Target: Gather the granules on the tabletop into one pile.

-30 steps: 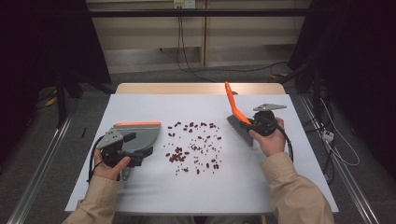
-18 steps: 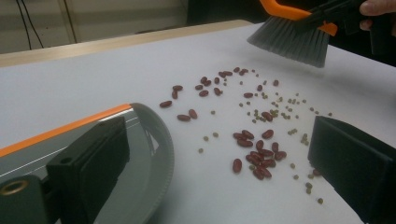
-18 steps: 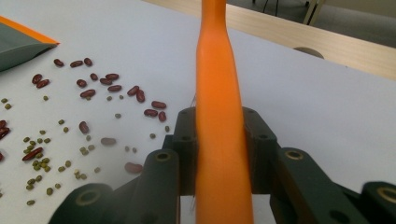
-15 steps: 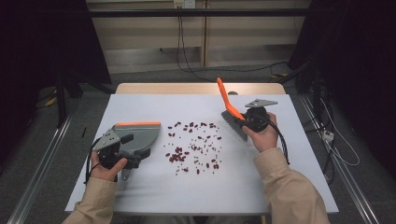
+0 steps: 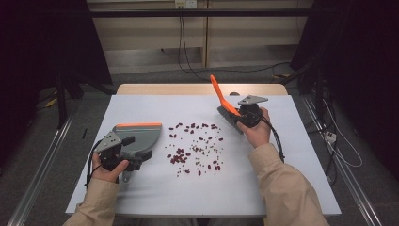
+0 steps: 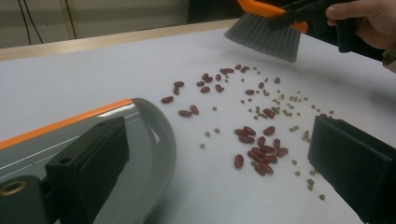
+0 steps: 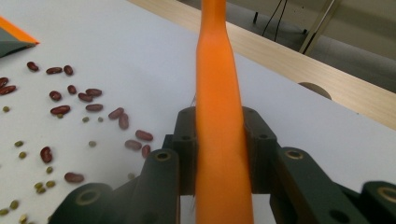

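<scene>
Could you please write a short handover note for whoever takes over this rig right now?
Right gripper: shut on the brush handle, bristles at the far right edge of the spill.
Left gripper: at the dustpan, left of the spill; grip unclear.
Beans: scattered mid-table, none in the pan.
Done: tools in place.
Left: sweep the beans into the dustpan.

Your high view looks forward and down over the whole counter [image 5: 141, 197]; both claw cameras ride low and close, sharing the scattered beans [image 6: 261, 149]
</scene>
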Demonstrator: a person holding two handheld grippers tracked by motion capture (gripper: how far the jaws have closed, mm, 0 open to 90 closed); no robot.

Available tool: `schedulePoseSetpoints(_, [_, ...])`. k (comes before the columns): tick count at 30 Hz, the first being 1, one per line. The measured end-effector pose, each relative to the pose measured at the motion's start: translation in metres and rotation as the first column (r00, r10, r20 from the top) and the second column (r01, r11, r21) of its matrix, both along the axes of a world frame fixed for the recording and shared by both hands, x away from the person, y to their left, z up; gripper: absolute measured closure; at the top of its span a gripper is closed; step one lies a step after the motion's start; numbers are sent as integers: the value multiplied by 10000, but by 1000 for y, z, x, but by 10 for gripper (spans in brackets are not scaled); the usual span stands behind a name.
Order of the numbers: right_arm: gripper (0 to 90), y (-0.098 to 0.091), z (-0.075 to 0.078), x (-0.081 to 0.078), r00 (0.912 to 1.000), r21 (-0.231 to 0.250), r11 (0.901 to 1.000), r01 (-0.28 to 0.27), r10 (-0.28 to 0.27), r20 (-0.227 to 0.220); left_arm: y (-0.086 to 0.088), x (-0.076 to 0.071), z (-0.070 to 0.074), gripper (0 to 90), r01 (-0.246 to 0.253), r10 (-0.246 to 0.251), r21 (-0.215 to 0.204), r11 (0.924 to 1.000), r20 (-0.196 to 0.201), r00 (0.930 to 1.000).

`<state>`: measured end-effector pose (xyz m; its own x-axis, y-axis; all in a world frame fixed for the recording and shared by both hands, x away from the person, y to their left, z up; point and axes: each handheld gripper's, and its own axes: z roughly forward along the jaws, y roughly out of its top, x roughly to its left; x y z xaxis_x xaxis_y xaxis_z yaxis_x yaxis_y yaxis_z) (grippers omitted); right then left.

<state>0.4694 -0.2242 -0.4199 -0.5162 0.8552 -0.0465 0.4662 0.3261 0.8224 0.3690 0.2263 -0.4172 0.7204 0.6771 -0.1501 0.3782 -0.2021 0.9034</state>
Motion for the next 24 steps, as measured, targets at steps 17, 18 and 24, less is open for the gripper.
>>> schedulePoseSetpoints(17, [714,38,-10,5,9713,-1547,9590,-2376,2361,-284,2,-1,0,52,-76,76,42,10000,56,10000])
schedulePoseSetpoints(18, [714,37,-10,2,9660,-1565,9533,-2585,2566,-328,2,-2,0,52,-82,82,21,10000,59,9999])
schedulePoseSetpoints(24, [714,36,-7,-12,9434,-1729,9275,-3315,3277,-511,3,-2,1,52,-155,156,-52,9999,130,9998])
